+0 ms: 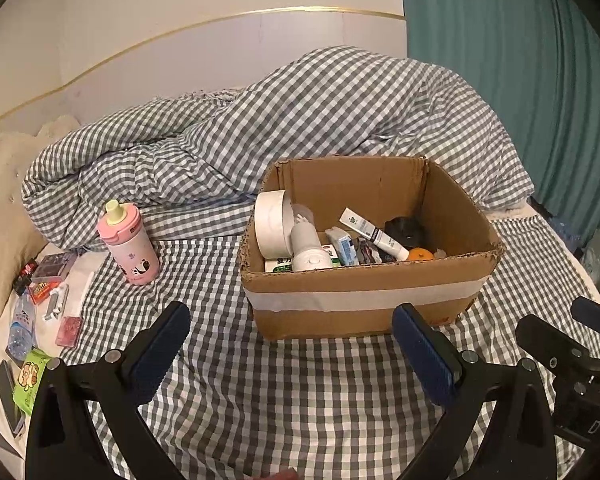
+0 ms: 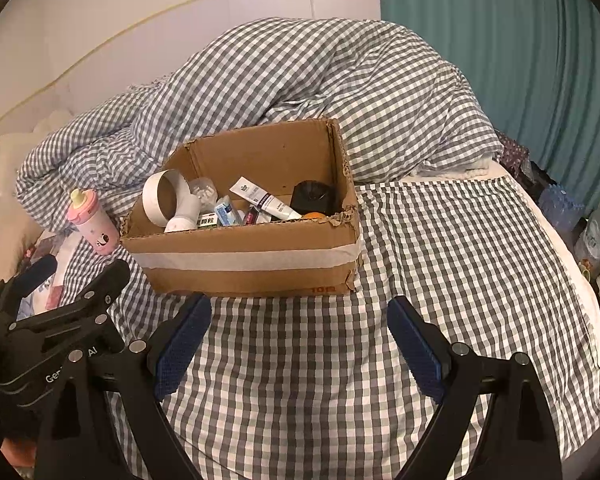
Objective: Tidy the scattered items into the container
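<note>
An open cardboard box (image 1: 364, 304) with a white tape band stands on the checked bed; it also shows in the right wrist view (image 2: 244, 260). Inside lie a tape roll (image 1: 270, 224), a white tube (image 1: 374, 234), a white bottle, packets, a black object and an orange. A pink bottle (image 1: 130, 244) stands left of the box (image 2: 92, 224). Small packets, a water bottle (image 1: 22, 328), a green packet (image 1: 30, 380) and a phone lie at the left. My left gripper (image 1: 292, 344) is open and empty in front of the box. My right gripper (image 2: 300, 340) is open and empty too.
A bunched checked duvet (image 1: 284, 120) lies behind the box. A padded headboard (image 1: 0, 208) is at the left, a teal curtain (image 1: 512, 80) at the right. Plastic bottles (image 2: 596, 236) stand beside the bed's right edge.
</note>
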### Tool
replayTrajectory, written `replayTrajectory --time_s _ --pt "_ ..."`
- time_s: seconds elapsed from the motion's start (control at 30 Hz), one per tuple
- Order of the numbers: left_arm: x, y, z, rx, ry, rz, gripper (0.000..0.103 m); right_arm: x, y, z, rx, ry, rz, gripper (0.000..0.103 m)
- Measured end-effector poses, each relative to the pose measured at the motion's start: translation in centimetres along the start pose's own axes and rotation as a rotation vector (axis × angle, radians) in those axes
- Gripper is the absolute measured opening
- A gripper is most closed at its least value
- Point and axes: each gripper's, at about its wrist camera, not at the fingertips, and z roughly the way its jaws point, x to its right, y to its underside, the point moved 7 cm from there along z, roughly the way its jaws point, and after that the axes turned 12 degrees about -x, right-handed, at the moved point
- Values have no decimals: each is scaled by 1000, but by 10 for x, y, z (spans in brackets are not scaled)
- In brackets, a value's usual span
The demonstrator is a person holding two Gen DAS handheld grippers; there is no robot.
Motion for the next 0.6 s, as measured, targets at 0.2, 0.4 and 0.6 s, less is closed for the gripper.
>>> replayTrajectory --time_s 0.2,0.4,0.6 --pt "-3 0 2 -13 -9 -7 103 -1 1 -2 2 5 -3 90" --pt "-8 0 4 -22 -14 -19 103 1 1 -2 -1 6 4 90" --pt "-11 0 0 19 -30 -21 103 4 1 -2 -2 4 13 90"
